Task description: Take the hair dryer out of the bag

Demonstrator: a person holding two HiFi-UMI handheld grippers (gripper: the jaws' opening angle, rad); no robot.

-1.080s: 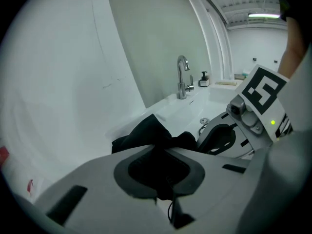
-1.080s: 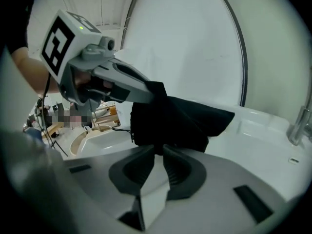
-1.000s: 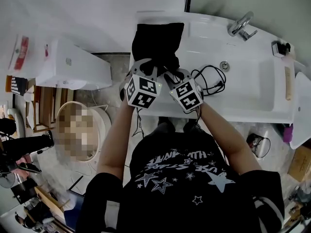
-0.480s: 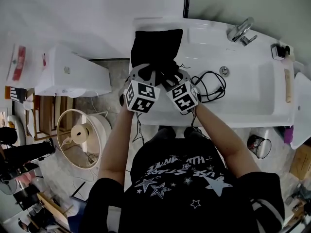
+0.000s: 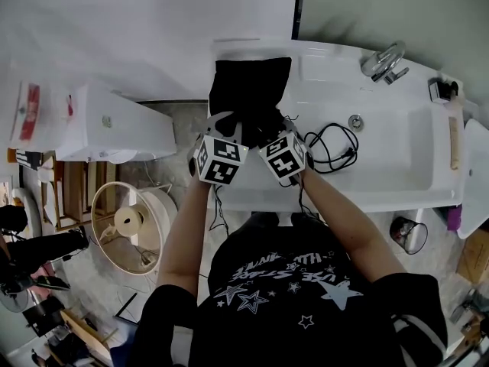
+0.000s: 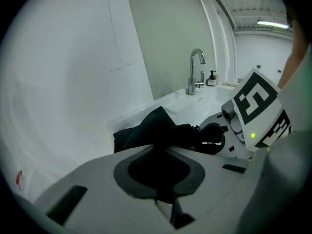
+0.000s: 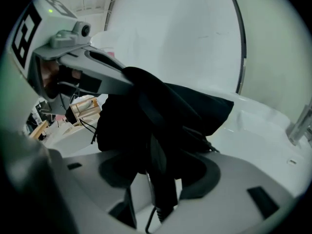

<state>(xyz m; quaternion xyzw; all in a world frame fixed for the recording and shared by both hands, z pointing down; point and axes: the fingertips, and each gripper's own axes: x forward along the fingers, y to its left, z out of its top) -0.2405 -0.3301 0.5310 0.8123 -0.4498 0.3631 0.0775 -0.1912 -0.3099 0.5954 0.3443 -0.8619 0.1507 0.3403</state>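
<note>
A black cloth bag (image 5: 248, 90) lies on the left end of the white sink counter (image 5: 397, 174). My left gripper (image 5: 229, 126) is shut on the bag's near edge, and black fabric (image 6: 158, 172) fills the gap between its jaws. My right gripper (image 5: 272, 131) sits just to the right of it at the bag's mouth. Its jaws stand wide open around the hair dryer's black handle (image 7: 162, 186), with a gap on the handle's left side. The dryer's body is hidden in the bag (image 7: 161, 111). Its black cord (image 5: 332, 145) loops over the counter.
A chrome faucet (image 5: 382, 56) stands at the back of the basin, with the drain (image 5: 355, 121) below it. Small bottles (image 5: 442, 90) sit at the far right. On the floor to the left are a white cabinet (image 5: 114, 113) and a round fan (image 5: 130, 220).
Both grippers have moved a little closer to each other and to the bag. The bag and the cord lie as before.
</note>
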